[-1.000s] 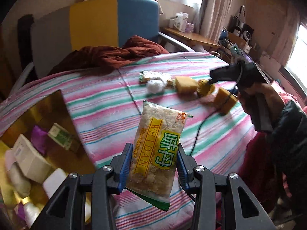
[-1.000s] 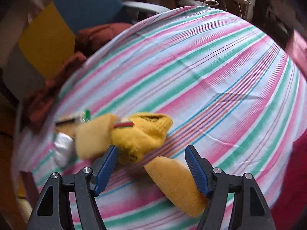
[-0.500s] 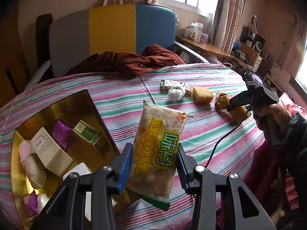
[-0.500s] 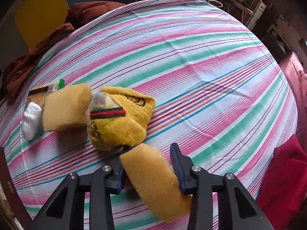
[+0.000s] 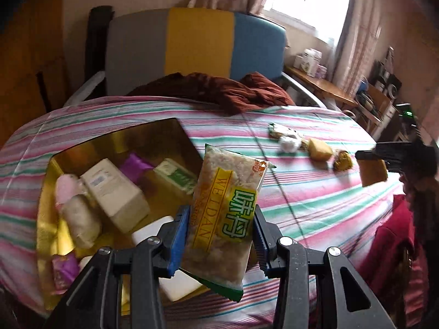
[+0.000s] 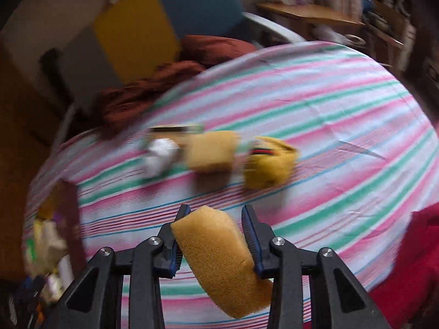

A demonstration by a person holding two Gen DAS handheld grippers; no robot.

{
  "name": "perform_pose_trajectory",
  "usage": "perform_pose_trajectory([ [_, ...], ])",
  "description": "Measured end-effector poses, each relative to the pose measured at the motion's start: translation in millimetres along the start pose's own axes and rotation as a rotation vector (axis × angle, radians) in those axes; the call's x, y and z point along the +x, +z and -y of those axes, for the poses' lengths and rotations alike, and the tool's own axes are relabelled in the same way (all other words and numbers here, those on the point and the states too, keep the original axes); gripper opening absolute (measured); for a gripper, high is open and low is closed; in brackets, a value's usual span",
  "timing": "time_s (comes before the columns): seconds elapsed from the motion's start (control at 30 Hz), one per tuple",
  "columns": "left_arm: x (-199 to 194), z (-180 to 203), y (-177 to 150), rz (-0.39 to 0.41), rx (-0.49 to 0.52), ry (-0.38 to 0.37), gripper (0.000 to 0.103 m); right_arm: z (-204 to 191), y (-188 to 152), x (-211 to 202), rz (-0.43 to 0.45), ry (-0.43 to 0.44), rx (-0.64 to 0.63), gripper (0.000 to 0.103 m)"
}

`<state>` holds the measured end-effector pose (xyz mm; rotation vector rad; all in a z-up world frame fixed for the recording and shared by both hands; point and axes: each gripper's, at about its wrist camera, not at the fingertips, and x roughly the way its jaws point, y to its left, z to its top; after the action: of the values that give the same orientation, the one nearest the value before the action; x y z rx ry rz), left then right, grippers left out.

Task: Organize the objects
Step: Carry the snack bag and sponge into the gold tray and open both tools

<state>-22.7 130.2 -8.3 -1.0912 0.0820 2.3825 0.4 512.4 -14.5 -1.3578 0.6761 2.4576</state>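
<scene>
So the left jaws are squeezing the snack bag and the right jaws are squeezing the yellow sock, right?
Not the sock. The right wrist view shows the right gripper squeezing a yellow sponge; the yellow sock lies on the striped cloth. The left gripper does squeeze the snack bag.

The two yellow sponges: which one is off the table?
The sponge clamped in the right gripper is lifted; the other sponge lies on the striped cloth.

The snack packet [image 5: 225, 219] is glossy clear plastic film with printed yellow and green panels. The tray [image 5: 164, 134] has a mirror-like golden finish. The sponge [image 6: 219, 257] is porous, matt yellow foam. The tablecloth [image 6: 329, 126] is striped woven cloth, matt, faintly creased. The gripper fingers [image 5: 178, 238] carry ribbed blue pads on black plastic.
</scene>
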Motion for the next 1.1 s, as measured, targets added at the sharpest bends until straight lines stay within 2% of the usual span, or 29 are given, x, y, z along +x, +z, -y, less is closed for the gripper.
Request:
perform_pose_trajectory([
  [0.17,-13,-33,-4,0.022,-0.070,0.063,0.044,-81,-25,-8,-0.004,0.179,-0.124,0.038],
  [0.3,-24,-66,-10,0.039,-0.142,0.133,0.044,-162,-51,-11,-0.037,0.351,-0.242,0.038],
  [0.4,-27,-87,-15,0.039,-0.195,0.184,0.044,-209,-69,-6,-0.076,0.448,-0.312,0.038],
  [0.5,-27,-105,-16,0.040,-0.237,0.224,0.044,-245,-85,0,-0.113,0.507,-0.359,0.038],
  [0.6,-24,-115,-14,0.037,-0.277,0.243,0.047,-280,-93,13,-0.121,0.494,-0.408,0.042],
  [0.67,-23,-117,-14,0.038,-0.305,0.237,0.062,-293,-96,17,-0.110,0.501,-0.425,0.055],
  [0.7,-24,-117,-15,0.042,-0.305,0.230,0.071,-301,-96,19,-0.106,0.488,-0.425,0.056],
  [0.9,-25,-114,-19,0.045,-0.281,0.245,0.073,-309,-102,31,-0.127,0.482,-0.420,0.056],
  [0.97,-25,-115,-20,0.050,-0.287,0.271,0.073,-303,-105,31,-0.134,0.477,-0.417,0.057],
  [1.07,-28,-117,-22,0.054,-0.300,0.303,0.076,-295,-113,29,-0.129,0.448,-0.423,0.067],
  [1.1,-29,-118,-23,0.058,-0.306,0.309,0.077,-294,-117,29,-0.123,0.438,-0.430,0.067],
])
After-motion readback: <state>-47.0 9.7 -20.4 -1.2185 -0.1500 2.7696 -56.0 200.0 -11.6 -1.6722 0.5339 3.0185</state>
